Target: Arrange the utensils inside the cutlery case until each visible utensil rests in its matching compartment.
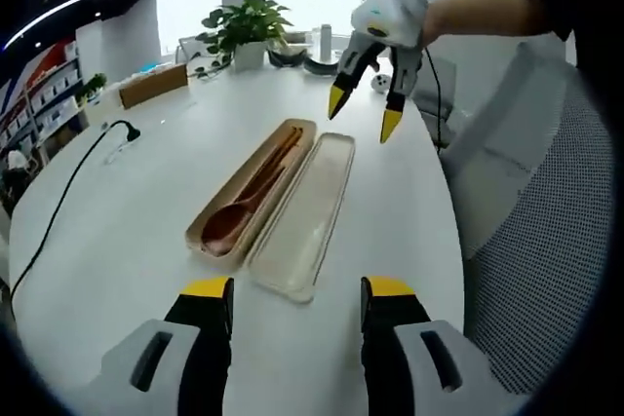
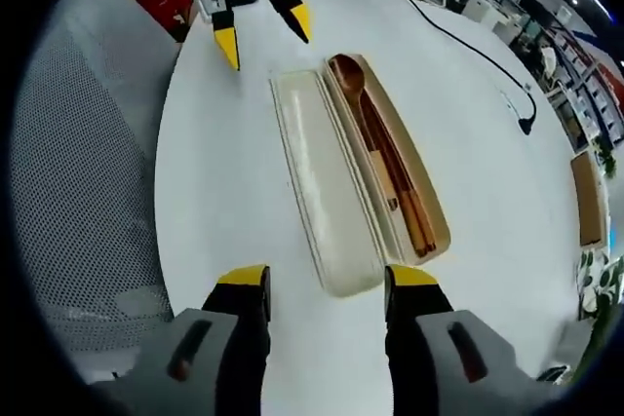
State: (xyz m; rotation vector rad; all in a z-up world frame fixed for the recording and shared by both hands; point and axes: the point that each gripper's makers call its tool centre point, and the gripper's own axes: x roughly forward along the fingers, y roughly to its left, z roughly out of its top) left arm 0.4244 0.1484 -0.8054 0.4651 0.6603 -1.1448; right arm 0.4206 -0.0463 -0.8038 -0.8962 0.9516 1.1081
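Office table: open cutlery case holds spoon, chopsticks; lid alongside.
Tongs: left tongs, right tongs both apart, empty (seemingly hovering clear).

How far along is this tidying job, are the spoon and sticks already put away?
It looks nearly done. The wooden spoon and chopsticks already lie inside the open cutlery case, side by side. Nothing is in hand: the left gripper and right gripper both hover open above the white table. The lid lies flat beside the case; I cannot tell whether each utensil sits in its own compartment.
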